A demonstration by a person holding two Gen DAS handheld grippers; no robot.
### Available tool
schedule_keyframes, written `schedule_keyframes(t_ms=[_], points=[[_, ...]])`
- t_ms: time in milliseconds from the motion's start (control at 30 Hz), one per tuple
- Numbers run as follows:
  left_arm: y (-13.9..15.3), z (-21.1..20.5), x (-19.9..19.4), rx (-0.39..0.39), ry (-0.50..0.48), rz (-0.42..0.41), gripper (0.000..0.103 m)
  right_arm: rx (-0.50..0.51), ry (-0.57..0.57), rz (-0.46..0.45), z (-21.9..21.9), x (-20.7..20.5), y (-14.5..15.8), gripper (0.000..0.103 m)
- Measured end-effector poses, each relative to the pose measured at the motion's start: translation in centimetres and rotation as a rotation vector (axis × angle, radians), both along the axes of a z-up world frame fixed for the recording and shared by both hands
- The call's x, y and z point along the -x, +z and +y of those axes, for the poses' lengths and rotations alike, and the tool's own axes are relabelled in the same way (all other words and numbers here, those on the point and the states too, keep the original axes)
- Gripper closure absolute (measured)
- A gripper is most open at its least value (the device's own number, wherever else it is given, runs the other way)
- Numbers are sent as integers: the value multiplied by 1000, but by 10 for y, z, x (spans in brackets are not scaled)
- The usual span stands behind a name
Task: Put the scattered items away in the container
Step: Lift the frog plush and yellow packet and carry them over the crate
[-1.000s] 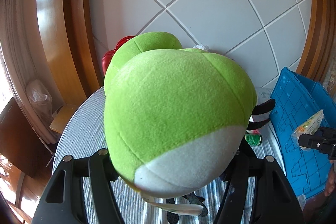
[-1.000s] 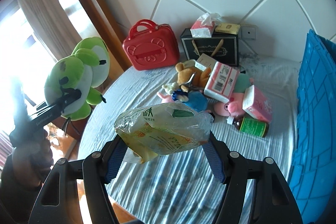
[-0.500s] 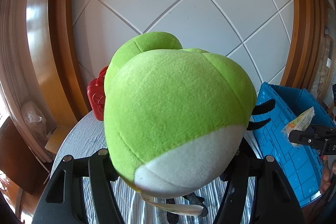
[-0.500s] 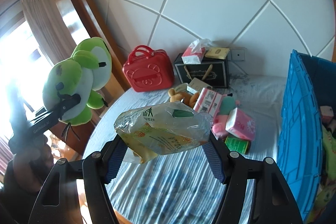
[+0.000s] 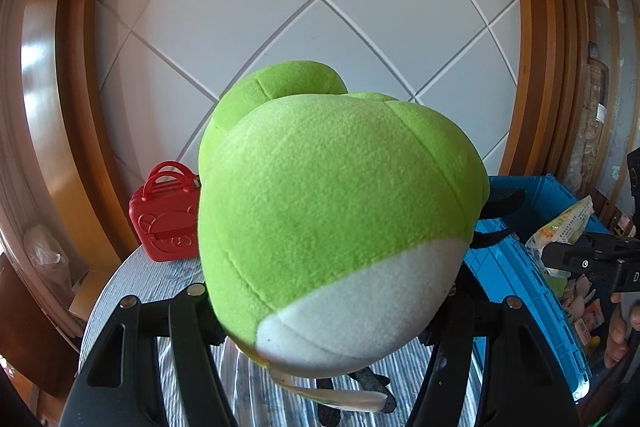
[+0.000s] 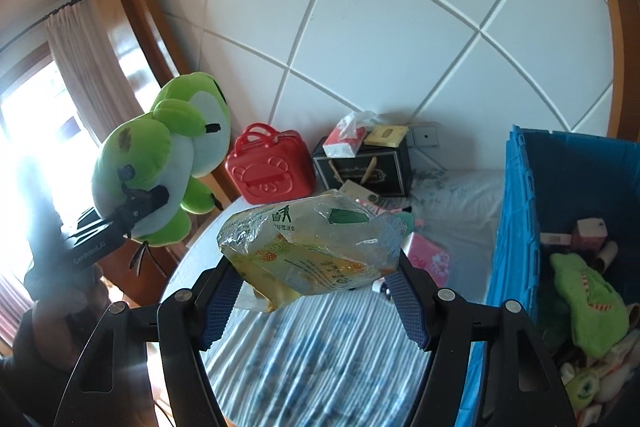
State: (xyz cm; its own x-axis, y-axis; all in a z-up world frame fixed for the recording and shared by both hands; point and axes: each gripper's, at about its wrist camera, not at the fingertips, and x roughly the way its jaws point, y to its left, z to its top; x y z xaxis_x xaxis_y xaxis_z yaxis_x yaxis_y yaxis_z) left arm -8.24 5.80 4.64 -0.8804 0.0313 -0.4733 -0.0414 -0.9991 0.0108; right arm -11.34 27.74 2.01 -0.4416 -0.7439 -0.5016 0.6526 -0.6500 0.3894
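Observation:
My left gripper [image 5: 320,339] is shut on a big green frog plush [image 5: 332,219] that fills its view; the plush also shows in the right wrist view [image 6: 160,167], held high at the left. My right gripper [image 6: 316,279] is shut on a crinkly clear snack bag [image 6: 312,247], held above the table beside the blue crate [image 6: 516,227]. The crate also shows in the left wrist view [image 5: 520,287], at the right, with the snack bag [image 5: 560,239] over it. Several toys lie inside the crate.
On the striped tablecloth [image 6: 304,359] stand a red case [image 6: 268,171], a black box [image 6: 364,167] with tissues on top, a pink tissue pack [image 6: 428,259] and other small items. A white panelled wall stands behind. A window is at the left.
Both grippers have risen and swung right toward the blue crate, each keeping its load. The crate's inside has come into the right wrist view.

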Motion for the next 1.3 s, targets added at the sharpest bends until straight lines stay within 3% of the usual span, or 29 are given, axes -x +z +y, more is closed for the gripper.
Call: schedule_keyframes(t_ms=[800, 1300], points=[[15, 123, 33, 22, -208, 31, 39, 38, -144, 11, 108, 17, 4, 34], [31, 221, 63, 43, -375, 39, 39, 57, -303, -14, 190, 38, -10, 34]])
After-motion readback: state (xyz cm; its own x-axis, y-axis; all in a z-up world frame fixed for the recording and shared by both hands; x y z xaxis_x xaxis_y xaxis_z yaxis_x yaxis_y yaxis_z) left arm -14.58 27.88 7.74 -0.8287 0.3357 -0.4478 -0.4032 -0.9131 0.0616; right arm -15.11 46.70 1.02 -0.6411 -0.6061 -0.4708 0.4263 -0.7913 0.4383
